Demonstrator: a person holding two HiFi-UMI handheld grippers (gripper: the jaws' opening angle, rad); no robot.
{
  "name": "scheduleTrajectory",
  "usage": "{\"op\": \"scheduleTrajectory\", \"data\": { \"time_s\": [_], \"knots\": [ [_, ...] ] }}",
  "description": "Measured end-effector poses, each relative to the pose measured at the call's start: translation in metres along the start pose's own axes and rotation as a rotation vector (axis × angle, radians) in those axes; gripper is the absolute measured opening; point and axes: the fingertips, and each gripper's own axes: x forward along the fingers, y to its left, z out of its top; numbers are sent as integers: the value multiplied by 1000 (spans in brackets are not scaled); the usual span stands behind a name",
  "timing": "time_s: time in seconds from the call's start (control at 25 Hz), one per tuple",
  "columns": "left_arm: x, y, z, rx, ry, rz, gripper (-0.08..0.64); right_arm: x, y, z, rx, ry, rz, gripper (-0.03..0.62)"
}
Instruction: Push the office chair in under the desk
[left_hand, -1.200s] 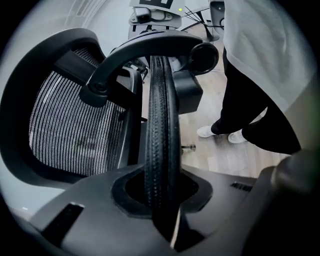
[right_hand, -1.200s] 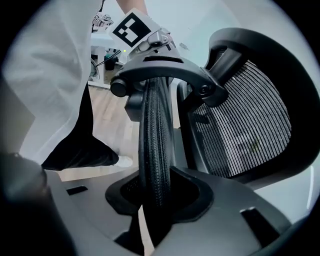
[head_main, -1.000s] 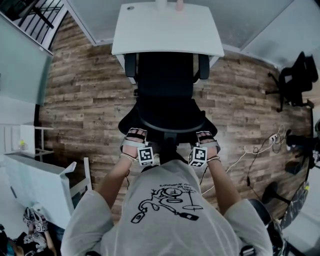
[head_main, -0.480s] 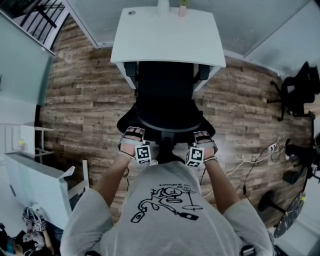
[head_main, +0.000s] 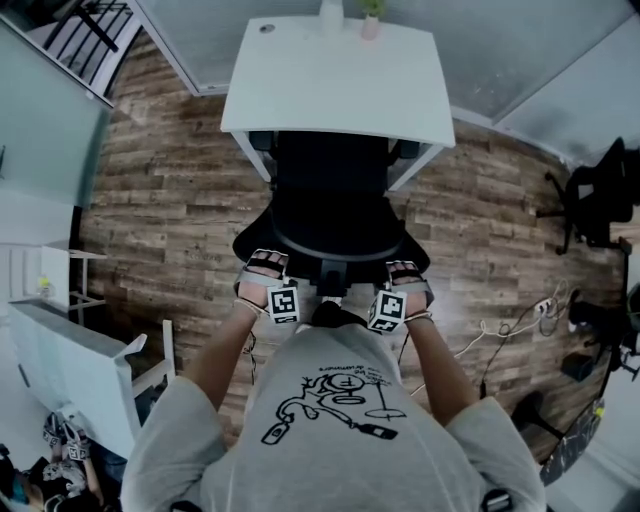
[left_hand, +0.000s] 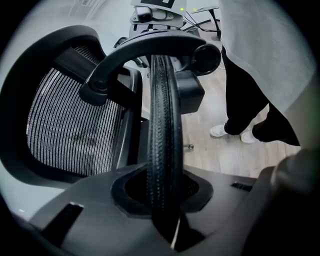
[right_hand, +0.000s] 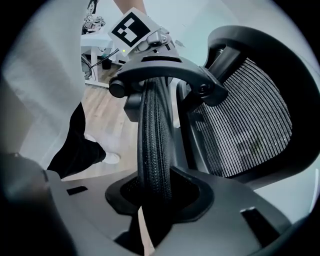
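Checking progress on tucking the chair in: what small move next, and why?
Probably push the office chair straight toward the desk: left gripper and right gripper clamp its top rim, yet most of it sits outside the desk edge.

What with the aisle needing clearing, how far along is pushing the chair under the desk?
Done: the front of the office chair looks tucked beneath the desk. In hand: left tongs and right tongs clamp its backrest. Left: seat and backrest stand mostly outside; more pushing needed.
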Motion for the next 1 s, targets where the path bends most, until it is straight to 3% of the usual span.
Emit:
{"op": "scheduleTrajectory", "data": {
  "time_s": [1.0],
  "knots": [
    [34, 46, -38, 17, -16, 2, 74, 32, -52, 27, 30, 1, -4, 129]
  ]
}}
